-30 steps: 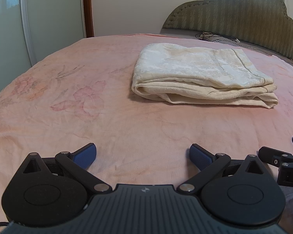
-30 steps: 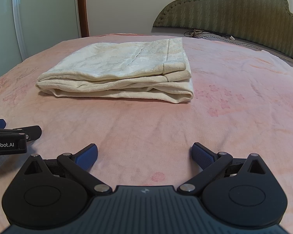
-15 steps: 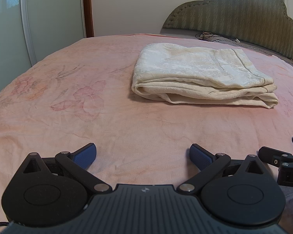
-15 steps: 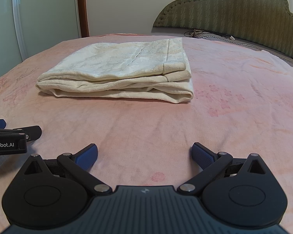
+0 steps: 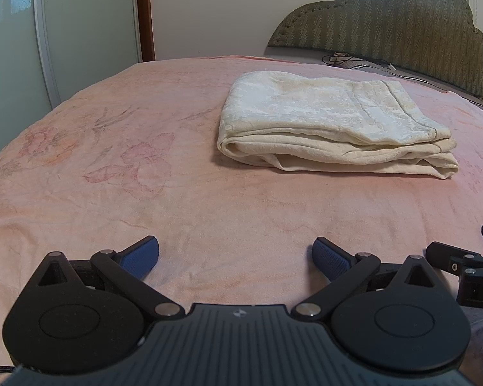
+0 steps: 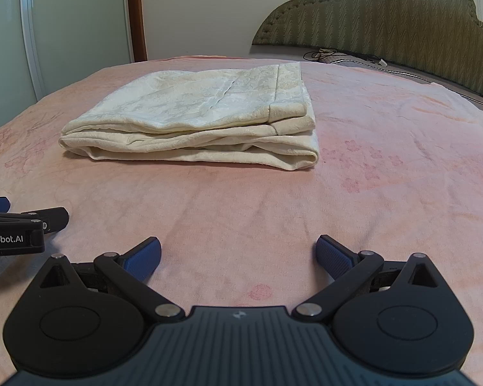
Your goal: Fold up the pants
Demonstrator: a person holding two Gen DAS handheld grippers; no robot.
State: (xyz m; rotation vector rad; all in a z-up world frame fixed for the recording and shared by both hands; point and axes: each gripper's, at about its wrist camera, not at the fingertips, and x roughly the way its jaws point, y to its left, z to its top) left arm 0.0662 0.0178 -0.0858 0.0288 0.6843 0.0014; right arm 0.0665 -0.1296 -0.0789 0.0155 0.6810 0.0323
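Left wrist view first: the left gripper (image 5: 235,256) sits low over the pink bedspread (image 5: 112,167), its blue fingertips (image 5: 140,255) spread wide with nothing between them, only bare cloth. Up at one o'clock from it lie the pants (image 5: 331,122), cream-coloured, folded into a flat rectangular stack of several layers, rounded fold edge facing the camera, well apart from the gripper. Over at three o'clock, at the frame's edge, a black piece of the right gripper (image 5: 467,267) pokes in, just beside the left one. Faded flower prints show on the bedspread out at ten o'clock. Behind the bed stands an olive padded headboard (image 5: 402,29) at one o'clock, with a dark cable (image 5: 347,60) lying at its foot. Now the right wrist view: the right gripper (image 6: 238,255) is likewise spread wide and holding nothing, resting low above the bedspread (image 6: 386,167). The pants (image 6: 203,119) lie at eleven o'clock from it, hemmed edges stacked on the right side of the pile, folded ends toward the left. At nine o'clock the left gripper (image 6: 19,225) shows, close alongside, with white lettering on its black body. A pale wardrobe door (image 6: 77,25) with flower stickers stands at eleven o'clock.
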